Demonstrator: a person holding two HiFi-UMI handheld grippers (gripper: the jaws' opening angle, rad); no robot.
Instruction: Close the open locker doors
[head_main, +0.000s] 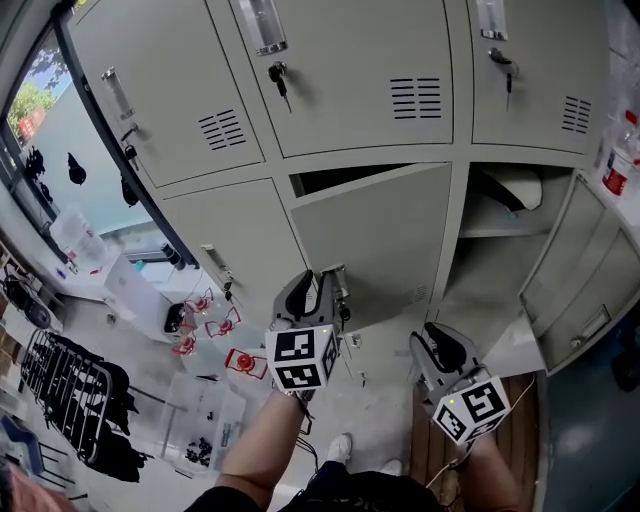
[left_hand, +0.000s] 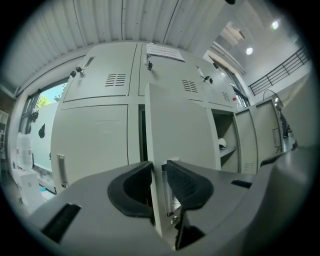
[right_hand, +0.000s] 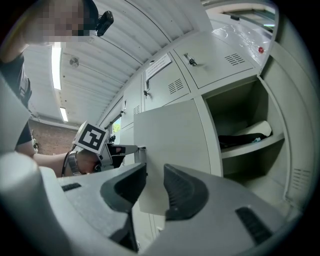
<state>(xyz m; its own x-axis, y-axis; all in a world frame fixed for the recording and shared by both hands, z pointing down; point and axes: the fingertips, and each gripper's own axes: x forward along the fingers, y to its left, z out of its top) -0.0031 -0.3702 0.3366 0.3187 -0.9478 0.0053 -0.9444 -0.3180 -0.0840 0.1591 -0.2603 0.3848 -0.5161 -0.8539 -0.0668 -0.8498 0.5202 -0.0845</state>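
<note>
Standing ajar in the middle of the locker bank's lower row, the pale grey metal locker door (head_main: 375, 240) leans out from its frame, with a dark gap along its top edge. The left gripper (head_main: 322, 285) is clamped on this door's free left edge, low down by the latch, with one black pad on each face of the sheet. In the left gripper view the door edge runs straight up between the jaws of that gripper (left_hand: 159, 170). The bare left forearm (head_main: 262, 435) reaches up from the bottom of the head view, wrist straight, with the marker cube turned towards the camera.

At the bank's lower right corner a second pale grey door (head_main: 585, 275) hangs wide open, swung out to the right. It bares a compartment with a shelf (head_main: 500, 228), on which a white object (head_main: 522, 188) lies. The right gripper (head_main: 437, 340) hangs in front of that compartment's lower left corner and touches nothing. Its jaws are parted with nothing between the pads, and in the right gripper view this gripper (right_hand: 155, 177) points towards the ajar door's lower edge. The right forearm (head_main: 492, 468) rises from the bottom right.

The upper-row doors (head_main: 350, 70) are flush in their frames, and a key (head_main: 278, 75) hangs in one lock.
</note>
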